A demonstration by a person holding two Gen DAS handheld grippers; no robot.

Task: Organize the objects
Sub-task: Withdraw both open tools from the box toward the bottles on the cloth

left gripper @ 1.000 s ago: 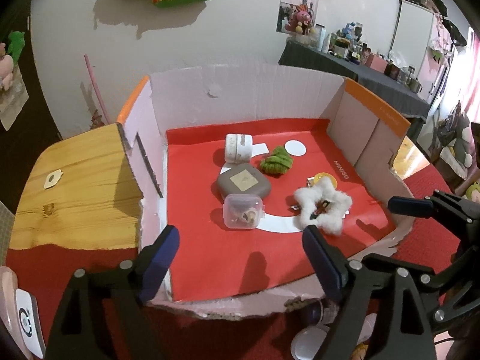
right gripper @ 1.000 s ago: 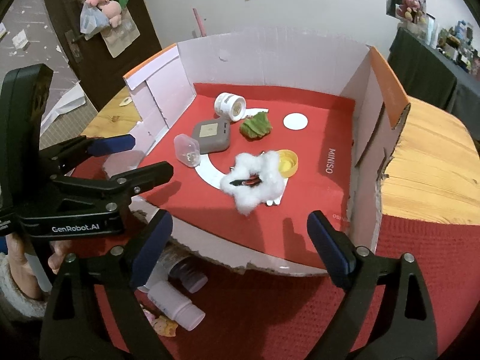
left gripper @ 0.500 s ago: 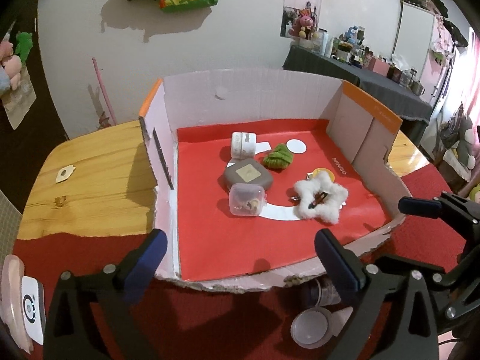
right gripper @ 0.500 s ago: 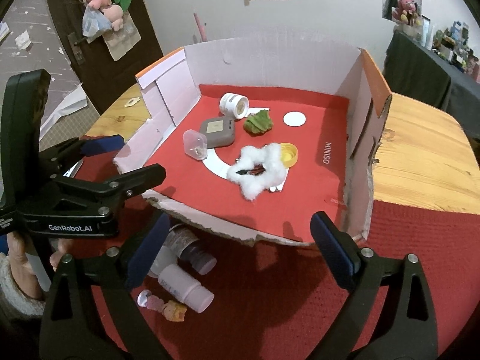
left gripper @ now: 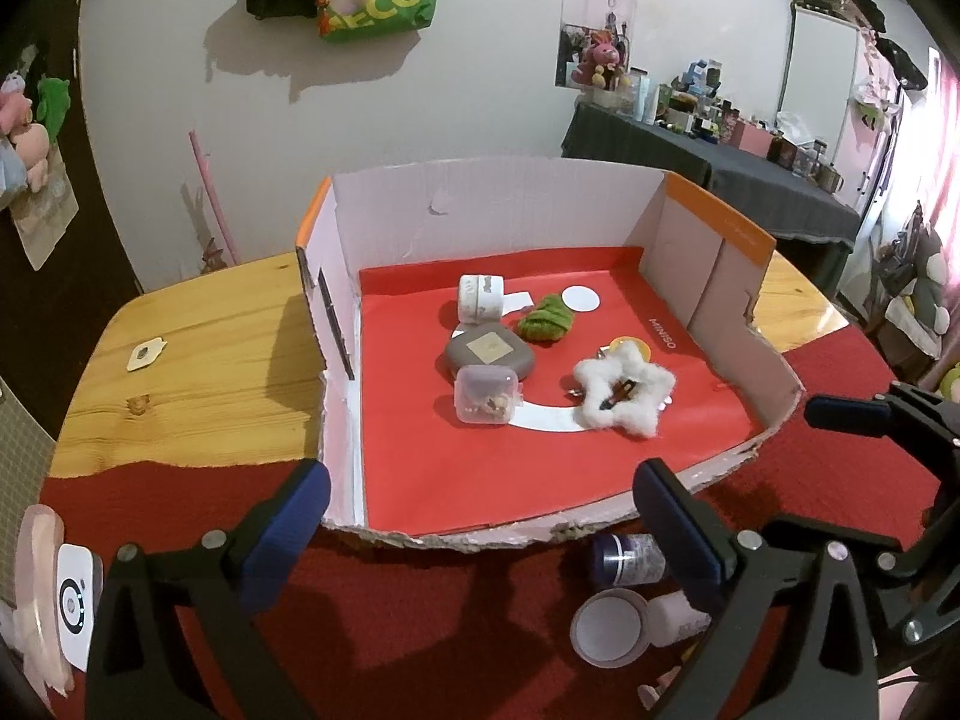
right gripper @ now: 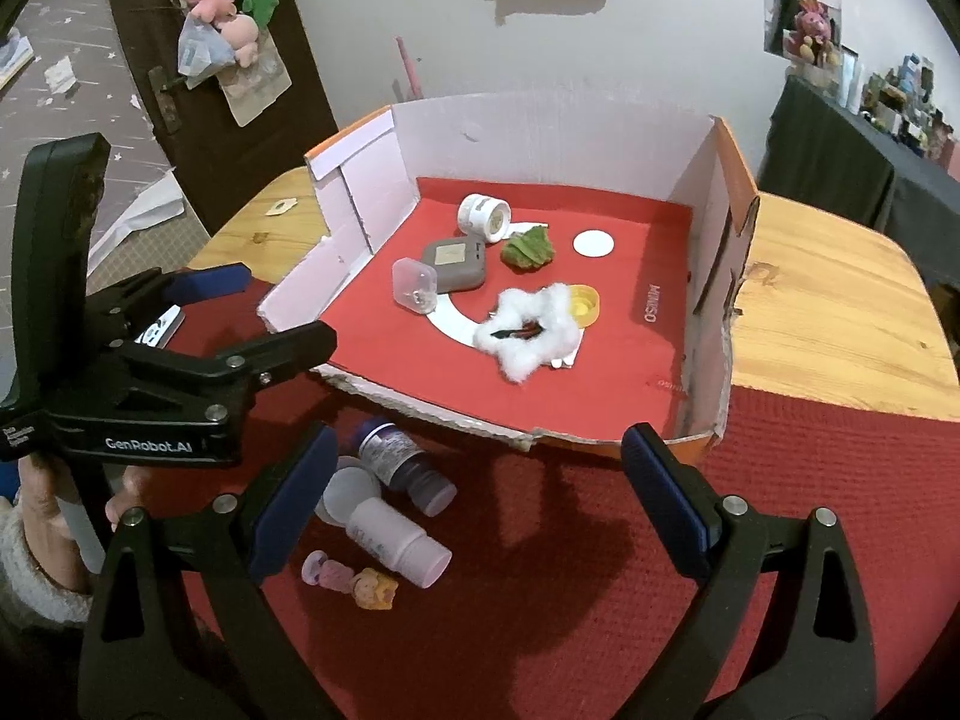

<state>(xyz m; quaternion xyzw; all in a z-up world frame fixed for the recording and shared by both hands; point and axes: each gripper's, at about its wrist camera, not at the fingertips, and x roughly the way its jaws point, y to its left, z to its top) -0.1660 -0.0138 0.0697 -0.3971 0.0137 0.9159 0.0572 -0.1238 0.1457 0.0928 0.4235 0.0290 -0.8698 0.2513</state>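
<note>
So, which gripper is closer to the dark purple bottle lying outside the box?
Left. The dark purple bottle lies just beyond the left gripper; the right gripper is slightly farther, beside it.

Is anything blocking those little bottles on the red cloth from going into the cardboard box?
Only the box's torn front edge, a low lip between the bottles and the red floor inside. The right claw hangs open above them, holding nothing.

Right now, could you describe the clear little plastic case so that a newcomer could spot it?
Look inside the open cardboard box lined in red. The clear case lies beside the grey square pouch; it alone is see-through, with small trinkets inside.
</note>
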